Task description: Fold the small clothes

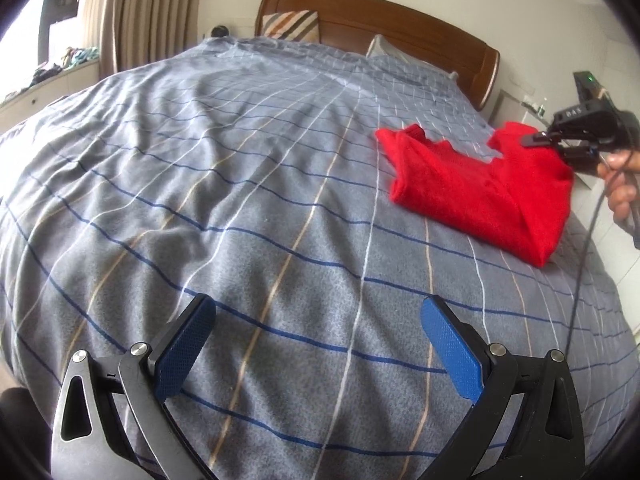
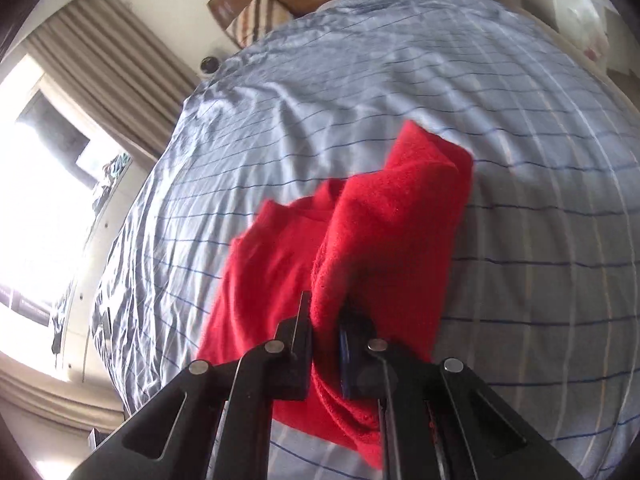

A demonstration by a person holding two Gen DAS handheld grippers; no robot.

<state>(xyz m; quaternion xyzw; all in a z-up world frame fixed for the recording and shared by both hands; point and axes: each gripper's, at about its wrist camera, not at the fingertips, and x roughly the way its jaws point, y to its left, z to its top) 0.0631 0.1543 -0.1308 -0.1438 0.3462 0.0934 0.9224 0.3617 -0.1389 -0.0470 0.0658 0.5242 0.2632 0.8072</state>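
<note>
A red garment (image 1: 480, 188) lies partly folded on the grey plaid bedspread (image 1: 240, 184), at the right side of the bed. My right gripper (image 1: 536, 139) is shut on the garment's far right corner and lifts it. In the right wrist view the red garment (image 2: 360, 240) is pinched between the jaws of the right gripper (image 2: 324, 312), and a flap hangs doubled over. My left gripper (image 1: 316, 316) is open and empty, low over the bedspread, well to the left and nearer than the garment.
A wooden headboard (image 1: 400, 24) with a striped pillow (image 1: 292, 26) stands at the far end. Beige curtains (image 1: 136, 12) and a window ledge are on the left. A white bedside cabinet (image 2: 576, 4) is beyond the bed's right edge.
</note>
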